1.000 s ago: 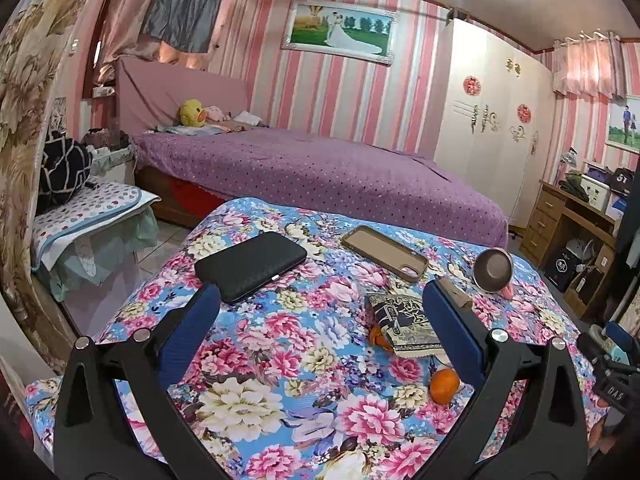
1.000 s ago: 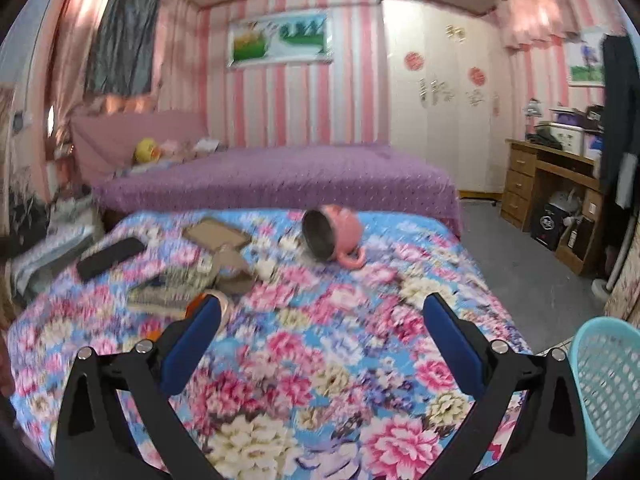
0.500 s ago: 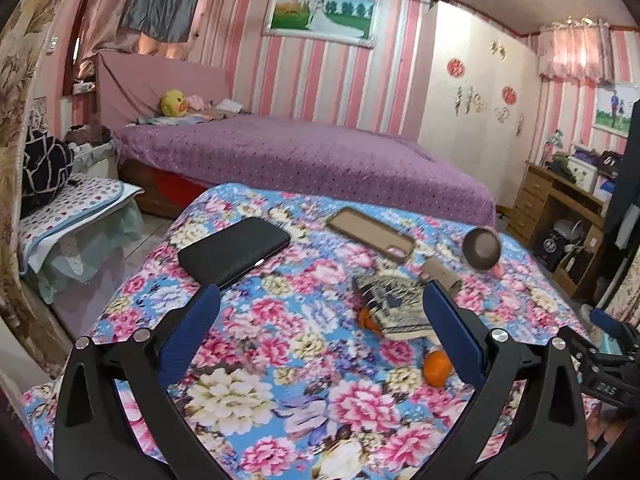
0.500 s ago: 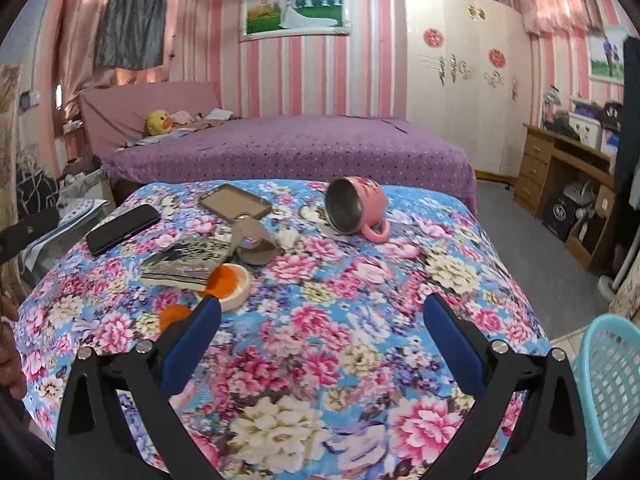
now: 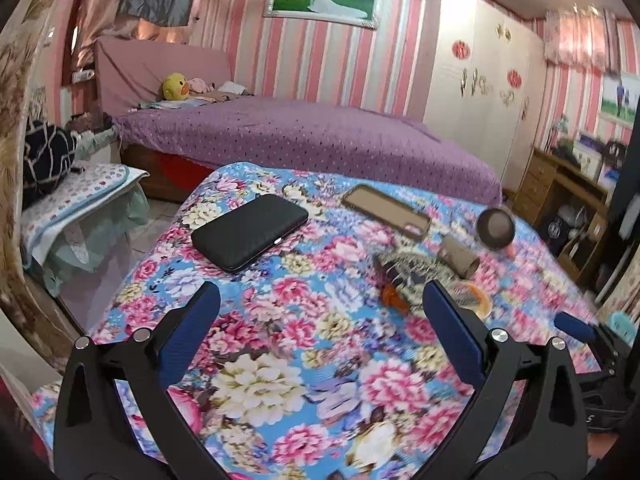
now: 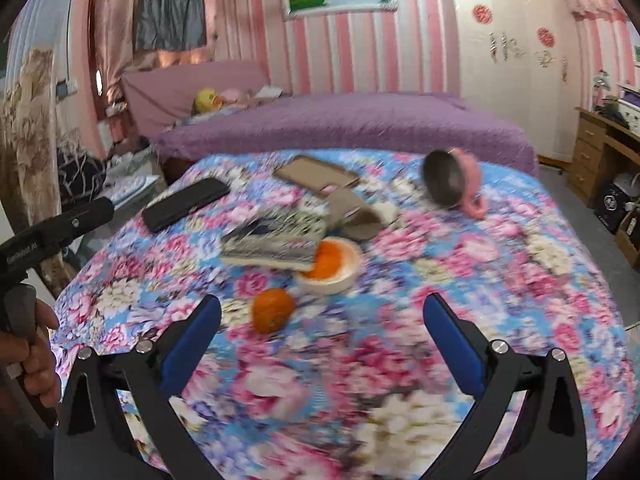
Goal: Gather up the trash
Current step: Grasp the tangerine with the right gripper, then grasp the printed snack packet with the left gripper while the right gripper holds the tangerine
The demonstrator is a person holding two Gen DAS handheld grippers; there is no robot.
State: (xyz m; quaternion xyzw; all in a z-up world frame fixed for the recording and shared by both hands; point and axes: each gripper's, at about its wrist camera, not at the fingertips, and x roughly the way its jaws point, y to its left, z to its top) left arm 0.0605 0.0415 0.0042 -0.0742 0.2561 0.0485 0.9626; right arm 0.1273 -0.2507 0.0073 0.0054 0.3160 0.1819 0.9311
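A floral-covered table (image 6: 520, 280) fills the foreground of both views, its far edge butting against a purple bed (image 5: 320, 136). Its left edge drops to a tiled floor gap beside a draped side table (image 5: 80, 200); its right edge falls toward a wooden desk (image 6: 600, 152).

The clutter sits in the far half of the table. A black case (image 5: 248, 236) lies near the left edge, a brown phone case (image 5: 386, 210) beyond the middle. A pink mug (image 6: 456, 184) lies tipped on its side toward the right, apart from the rest. A patterned booklet (image 6: 276, 240) overlaps a cardboard tube (image 6: 352, 216) and touches a tape roll (image 6: 332, 268) with orange peel (image 6: 328, 258) in it. A whole orange (image 6: 272, 310) lies just in front, alone.

The near half of the cloth is bare floral surface. The left gripper (image 5: 318, 320) is released, its fingers spread wide over that open patch. The right gripper (image 6: 320, 322) is likewise spread and holds nothing, the orange between its fingertips in view. A hand (image 6: 32, 356) grips the left tool's handle at the left margin.
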